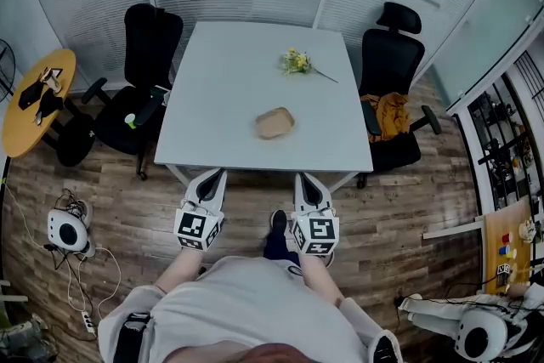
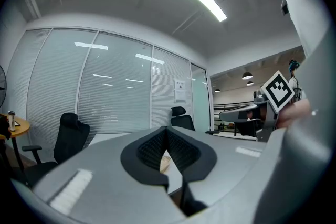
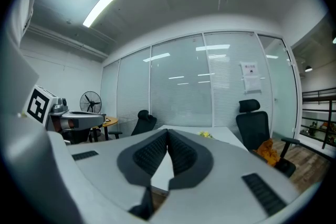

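Note:
Both grippers hang side by side just short of the near edge of a white table (image 1: 229,81). My left gripper (image 1: 214,175) is shut with its jaws meeting at the tips and nothing between them. My right gripper (image 1: 306,180) is likewise shut and holds nothing. On the table lies a tan, rounded lump (image 1: 274,123) near the middle front, and a small bunch of yellow flowers (image 1: 297,62) lies farther back right. The left gripper view shows a sliver of the tan lump (image 2: 164,163) between its jaws; the right gripper view shows the flowers (image 3: 205,134) beyond its jaws.
Black office chairs stand at the table's left (image 1: 140,89) and right (image 1: 391,72); the right one holds an orange cloth (image 1: 393,113). A round wooden side table (image 1: 34,98) is at far left. Cables and a white device (image 1: 68,229) lie on the wood floor. Glass partitions close off the back.

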### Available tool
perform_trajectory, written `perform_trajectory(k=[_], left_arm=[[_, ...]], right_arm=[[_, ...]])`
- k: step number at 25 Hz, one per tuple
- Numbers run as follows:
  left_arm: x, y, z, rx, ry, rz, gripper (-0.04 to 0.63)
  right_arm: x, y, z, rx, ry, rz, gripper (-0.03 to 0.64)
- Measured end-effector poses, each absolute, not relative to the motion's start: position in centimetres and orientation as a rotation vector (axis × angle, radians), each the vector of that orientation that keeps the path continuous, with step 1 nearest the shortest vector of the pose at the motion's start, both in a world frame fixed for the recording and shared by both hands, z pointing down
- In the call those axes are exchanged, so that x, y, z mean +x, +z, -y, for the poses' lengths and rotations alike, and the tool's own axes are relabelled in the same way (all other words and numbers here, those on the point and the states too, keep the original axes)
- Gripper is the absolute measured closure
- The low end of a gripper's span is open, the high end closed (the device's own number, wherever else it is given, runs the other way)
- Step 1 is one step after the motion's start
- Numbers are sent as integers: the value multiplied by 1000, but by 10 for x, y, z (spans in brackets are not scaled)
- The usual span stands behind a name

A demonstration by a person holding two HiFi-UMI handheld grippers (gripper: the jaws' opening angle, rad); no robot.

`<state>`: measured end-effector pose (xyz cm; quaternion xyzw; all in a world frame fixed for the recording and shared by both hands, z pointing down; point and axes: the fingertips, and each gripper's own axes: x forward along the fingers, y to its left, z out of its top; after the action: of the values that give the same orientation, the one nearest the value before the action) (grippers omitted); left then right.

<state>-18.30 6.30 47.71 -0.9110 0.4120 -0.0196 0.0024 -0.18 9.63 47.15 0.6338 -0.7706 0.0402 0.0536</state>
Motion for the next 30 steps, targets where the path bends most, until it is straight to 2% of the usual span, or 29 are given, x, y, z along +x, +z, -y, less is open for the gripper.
perform_trajectory(k=[16, 30], left_arm=[[-59, 463, 114, -2753, -60, -1422, 586], [-39, 465, 207, -2726, -60, -1489, 586]], right_arm=[[109, 472, 96, 1749, 124, 2487, 609], [132, 471, 190, 1719, 122, 2504, 609]])
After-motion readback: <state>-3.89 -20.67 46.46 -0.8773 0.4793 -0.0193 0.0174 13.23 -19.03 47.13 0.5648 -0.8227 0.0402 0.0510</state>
